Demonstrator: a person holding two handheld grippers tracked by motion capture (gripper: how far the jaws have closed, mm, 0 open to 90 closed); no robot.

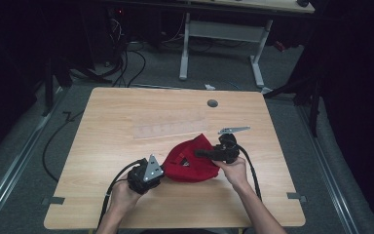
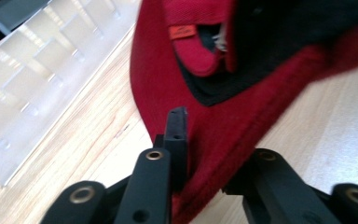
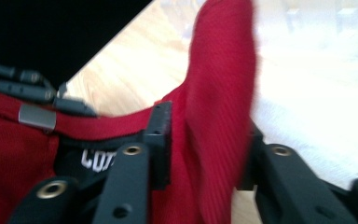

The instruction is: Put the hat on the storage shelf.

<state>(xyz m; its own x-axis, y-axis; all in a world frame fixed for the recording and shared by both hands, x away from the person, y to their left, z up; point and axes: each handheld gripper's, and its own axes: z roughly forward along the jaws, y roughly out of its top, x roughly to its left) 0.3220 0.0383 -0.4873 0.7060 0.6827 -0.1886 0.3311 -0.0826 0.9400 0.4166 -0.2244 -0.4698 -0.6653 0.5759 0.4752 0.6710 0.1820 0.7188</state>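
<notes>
The red garment (image 1: 192, 161) lies mid-table between both grippers, long axis running left-right. The left gripper (image 1: 146, 176) pinches its near-left edge; the right gripper (image 1: 214, 152) clamps a raised fold at its right end.

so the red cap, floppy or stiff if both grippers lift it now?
Probably floppy: the red cap is soft ribbed cloth, and its edge folds up between the right gripper jaws. Likely light, since thin fabric lies crumpled on the table. The left gripper pinches only an edge, so the middle would likely sag.
</notes>
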